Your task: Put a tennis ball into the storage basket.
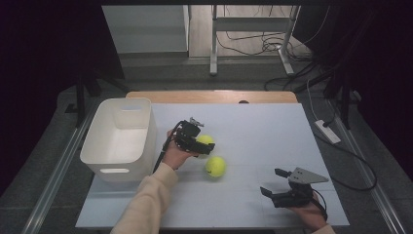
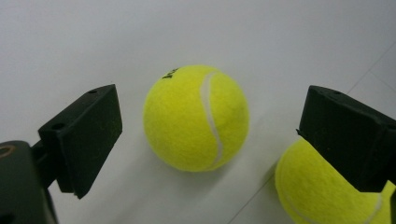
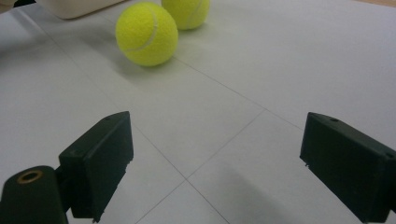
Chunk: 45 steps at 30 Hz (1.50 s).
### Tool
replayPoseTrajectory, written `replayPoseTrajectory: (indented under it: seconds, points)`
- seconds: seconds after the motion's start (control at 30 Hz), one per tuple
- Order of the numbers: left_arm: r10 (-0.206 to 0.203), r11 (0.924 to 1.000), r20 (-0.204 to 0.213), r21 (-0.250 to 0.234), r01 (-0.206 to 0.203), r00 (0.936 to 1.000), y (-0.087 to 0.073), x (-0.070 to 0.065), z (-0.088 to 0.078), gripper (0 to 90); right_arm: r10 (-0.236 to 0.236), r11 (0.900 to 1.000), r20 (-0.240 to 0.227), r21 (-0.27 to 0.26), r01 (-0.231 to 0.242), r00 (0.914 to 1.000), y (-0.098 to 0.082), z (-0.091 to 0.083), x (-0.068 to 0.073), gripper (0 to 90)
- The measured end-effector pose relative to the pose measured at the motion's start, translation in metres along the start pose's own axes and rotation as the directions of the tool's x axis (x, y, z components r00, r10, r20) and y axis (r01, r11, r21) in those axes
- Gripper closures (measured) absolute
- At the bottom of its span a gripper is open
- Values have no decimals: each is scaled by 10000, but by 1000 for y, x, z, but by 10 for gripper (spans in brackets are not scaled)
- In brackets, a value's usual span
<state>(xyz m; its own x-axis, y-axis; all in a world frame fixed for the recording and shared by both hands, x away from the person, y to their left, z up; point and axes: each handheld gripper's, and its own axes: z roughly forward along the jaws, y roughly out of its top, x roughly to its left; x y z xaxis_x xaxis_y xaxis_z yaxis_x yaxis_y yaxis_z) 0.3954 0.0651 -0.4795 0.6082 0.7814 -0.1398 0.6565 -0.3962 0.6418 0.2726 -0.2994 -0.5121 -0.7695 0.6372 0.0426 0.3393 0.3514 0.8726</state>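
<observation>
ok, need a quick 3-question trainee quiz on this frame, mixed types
1. True or false: the left tool is shut on a ball.
2. Which ball sits between the left tool's jaws? A) far ball B) near ball
3. Fill in: the bin stands at the table's ____ side in the high view.

Key:
1. False. Its jaws are open, one on either side of the ball, not touching it.
2. A.
3. Left.

The right tool is open near the front edge, holding nothing.

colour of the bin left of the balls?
White bin, clearest in the high view.
</observation>
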Motion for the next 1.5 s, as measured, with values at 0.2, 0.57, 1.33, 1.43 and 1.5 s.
replayPoseTrajectory:
  seconds: [0.2, 0.57, 1.33, 1.43, 1.5]
  points:
    - [-217, 9996, -37, 206, 218, 9998, 0, 5, 10, 71, -5, 10000, 3, 23, 5, 10000, 0, 0, 0, 98]
    - [-101, 9991, 70, 416, 98, 9999, 0, 5, 21, 103, 6, 10000, -13, 29, -6, 10000, 0, 0, 0, 98]
    - [86, 9999, -9, 80, -86, 10000, -2, 5, 9, 271, 11, 10000, 14, 32, -11, 10000, 0, 0, -1, 98]
    - [82, 9999, 144, -149, -80, 9999, -2, 3, 1, 271, 4, 10000, 24, 26, -4, 10000, 0, 0, -1, 98]
    - [177, 9995, 200, -262, -172, 9996, -2, 1, -2, 271, 22, 10000, 9, -17, -22, 10000, -1, 0, -1, 98]
